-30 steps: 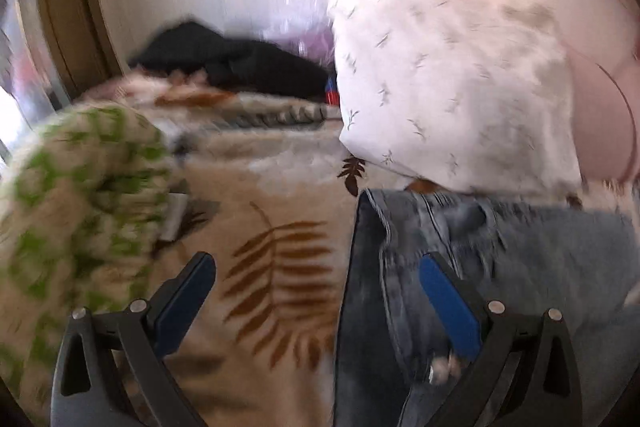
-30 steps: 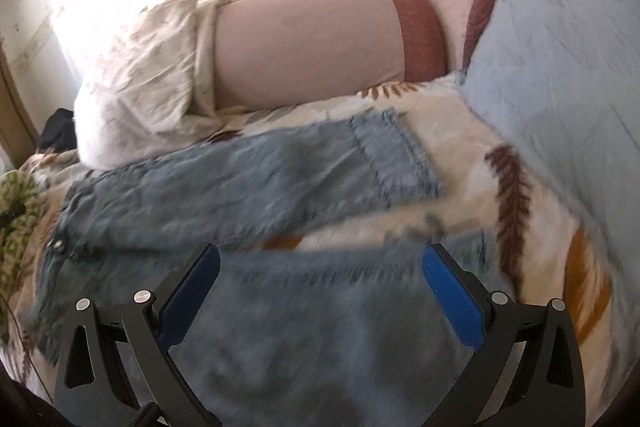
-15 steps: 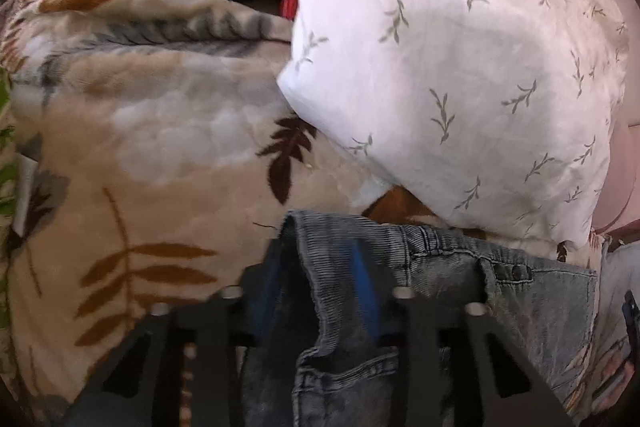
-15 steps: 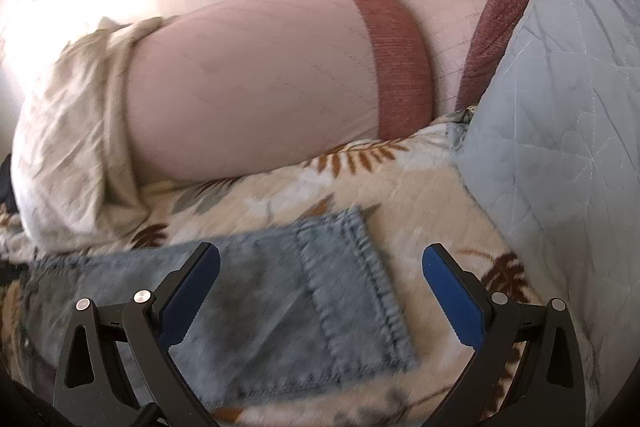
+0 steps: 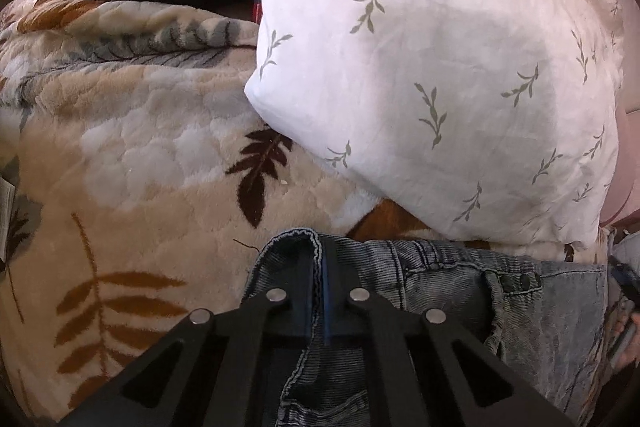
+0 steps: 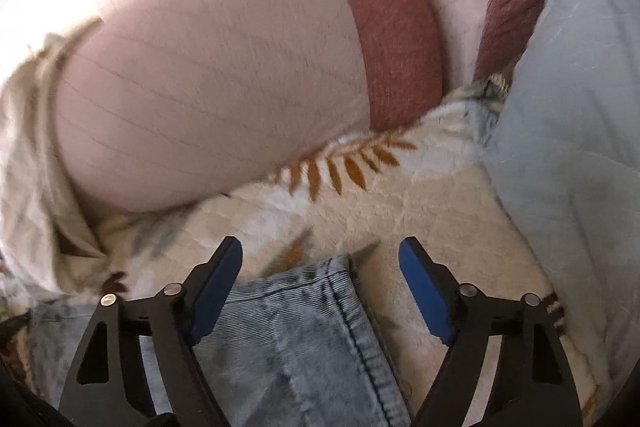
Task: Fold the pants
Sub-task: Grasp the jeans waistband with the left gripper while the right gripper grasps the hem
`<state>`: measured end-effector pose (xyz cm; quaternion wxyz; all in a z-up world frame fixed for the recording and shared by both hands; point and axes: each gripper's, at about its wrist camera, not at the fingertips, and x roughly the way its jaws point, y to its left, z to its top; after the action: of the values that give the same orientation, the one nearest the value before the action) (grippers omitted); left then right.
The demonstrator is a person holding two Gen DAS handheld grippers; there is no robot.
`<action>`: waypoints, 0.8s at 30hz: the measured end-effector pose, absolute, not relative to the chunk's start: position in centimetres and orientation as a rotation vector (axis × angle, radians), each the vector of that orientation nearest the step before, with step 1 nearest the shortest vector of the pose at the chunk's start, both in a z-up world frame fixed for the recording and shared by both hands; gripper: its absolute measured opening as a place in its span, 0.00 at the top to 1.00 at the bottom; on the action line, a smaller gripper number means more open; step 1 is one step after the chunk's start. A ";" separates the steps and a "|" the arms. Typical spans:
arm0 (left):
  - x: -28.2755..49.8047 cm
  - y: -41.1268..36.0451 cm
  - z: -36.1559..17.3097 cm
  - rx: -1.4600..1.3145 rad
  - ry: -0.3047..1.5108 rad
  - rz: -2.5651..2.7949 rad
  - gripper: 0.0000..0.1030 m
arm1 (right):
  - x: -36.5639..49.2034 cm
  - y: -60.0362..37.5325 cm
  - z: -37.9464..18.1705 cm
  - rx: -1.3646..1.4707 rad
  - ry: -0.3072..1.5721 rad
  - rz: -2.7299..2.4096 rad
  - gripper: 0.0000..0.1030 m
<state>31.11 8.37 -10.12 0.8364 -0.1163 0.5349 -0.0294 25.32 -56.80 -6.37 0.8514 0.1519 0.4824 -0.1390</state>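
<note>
Pants: pale blue jeans [image 5: 460, 291] lie flat on a bed under a leaf-print blanket [image 5: 132, 155], the waistband end near the white sprigged pillow [image 5: 452, 67], the leg end running toward the pink bolster [image 6: 208, 75].
Left gripper [image 5: 316, 291]: pinched tight on the corner of the waistband, a ridge of denim standing up between the pads; likely taken at the corner so the whole top edge lifts as one.
Right gripper [image 6: 320, 283]: jaws narrowing around the hem of a leg, with the hem corner [image 6: 320, 279] between the blue pads but not yet pressed.
Why two ends: holding waist and hem together lets the garment be carried over itself in one fold.
Beside: a pale blue quilt [image 6: 568, 115] borders the blanket at the right gripper's side.
Risk: the hem sits off-centre, toward the left pad.
</note>
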 end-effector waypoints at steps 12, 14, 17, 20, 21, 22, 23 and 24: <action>28.3 7.1 -4.3 -0.232 1.059 -0.098 0.96 | 25.9 -55.1 -8.4 0.267 1.054 -0.256 0.83; 27.6 7.3 -2.2 -0.251 1.037 -0.098 0.96 | 24.9 -54.8 -7.2 0.265 1.026 -0.246 0.84; 25.6 7.8 0.9 -0.281 0.985 -0.126 0.96 | 22.8 -54.6 -4.2 0.266 0.968 -0.242 0.84; 23.8 8.7 4.2 -0.295 0.945 -0.156 0.96 | 20.5 -54.8 -0.9 0.291 0.904 -0.236 0.84; 22.4 9.0 5.5 -0.302 0.928 -0.173 0.96 | 19.5 -55.2 0.3 0.301 0.879 -0.240 0.84; 20.5 9.5 5.7 -0.302 0.912 -0.188 0.96 | 18.6 -55.5 1.1 0.314 0.858 -0.240 0.84; 19.5 9.4 6.2 -0.300 0.901 -0.196 0.96 | 17.4 -55.5 2.2 0.328 0.837 -0.238 0.84; 18.3 9.8 6.7 -0.305 0.889 -0.207 0.96 | 15.9 -55.6 3.3 0.340 0.816 -0.233 0.84</action>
<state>18.26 9.79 6.72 0.8864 -0.1467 0.4277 -0.0995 15.86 -55.62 3.26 0.8973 0.1640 0.3939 -0.1126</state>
